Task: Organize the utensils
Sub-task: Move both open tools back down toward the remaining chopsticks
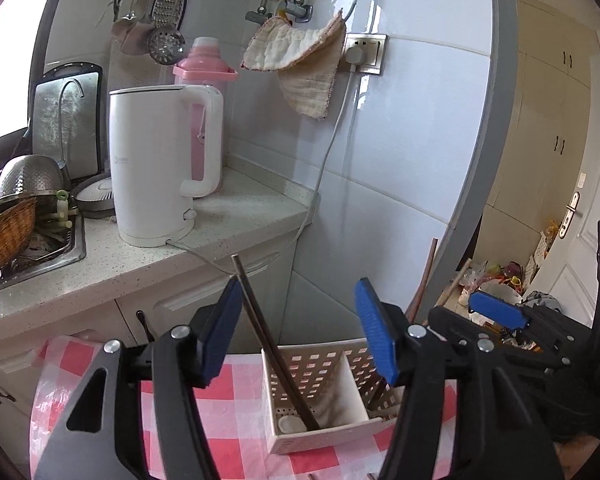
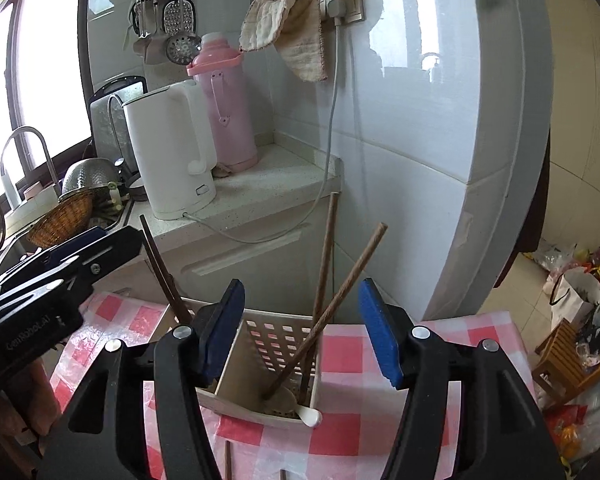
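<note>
Chopsticks: three point(image 2: 320, 280) in one two-compartment holder point(image 2: 276, 332).

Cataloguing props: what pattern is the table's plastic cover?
Red-and-white checks on the plastic table cover, clearest in right wrist view.

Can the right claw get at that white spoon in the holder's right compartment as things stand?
Probably not cleanly. The right claw is open above that compartment, but two brown chopsticks lean across it over the white spoon, low inside the utensil holder.
</note>
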Action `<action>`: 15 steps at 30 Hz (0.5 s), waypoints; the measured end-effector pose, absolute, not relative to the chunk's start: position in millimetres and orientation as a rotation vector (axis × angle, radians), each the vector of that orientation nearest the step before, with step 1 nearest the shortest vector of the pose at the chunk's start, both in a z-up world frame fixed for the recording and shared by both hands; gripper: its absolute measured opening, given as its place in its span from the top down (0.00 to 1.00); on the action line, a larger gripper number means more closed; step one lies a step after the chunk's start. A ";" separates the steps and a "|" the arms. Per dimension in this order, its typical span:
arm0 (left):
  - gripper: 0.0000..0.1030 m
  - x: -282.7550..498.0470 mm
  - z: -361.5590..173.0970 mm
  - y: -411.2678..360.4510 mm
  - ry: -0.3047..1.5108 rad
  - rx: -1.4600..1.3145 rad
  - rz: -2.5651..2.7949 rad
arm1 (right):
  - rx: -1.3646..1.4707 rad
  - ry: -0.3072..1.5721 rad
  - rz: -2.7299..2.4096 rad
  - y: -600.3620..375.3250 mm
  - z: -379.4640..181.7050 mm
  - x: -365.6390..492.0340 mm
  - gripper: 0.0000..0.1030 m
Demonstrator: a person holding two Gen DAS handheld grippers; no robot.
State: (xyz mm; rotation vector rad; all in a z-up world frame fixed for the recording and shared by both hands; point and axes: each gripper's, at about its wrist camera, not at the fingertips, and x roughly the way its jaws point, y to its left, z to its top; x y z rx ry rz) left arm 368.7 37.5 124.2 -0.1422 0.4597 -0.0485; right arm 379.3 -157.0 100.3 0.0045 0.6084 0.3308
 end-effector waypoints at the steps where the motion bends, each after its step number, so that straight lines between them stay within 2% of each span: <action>1: 0.39 360.6 124.6 40.1 0.449 -0.146 -0.042 | 0.009 0.604 0.322 -161.8 100.5 374.2 0.43; 8: 0.28 286.9 108.2 68.5 0.405 -0.219 0.003 | 0.049 0.553 0.257 -208.0 90.3 318.9 0.25; 15: 0.25 205.8 51.2 82.7 0.465 -0.249 0.047 | 0.074 0.614 0.200 -252.5 36.9 249.8 0.20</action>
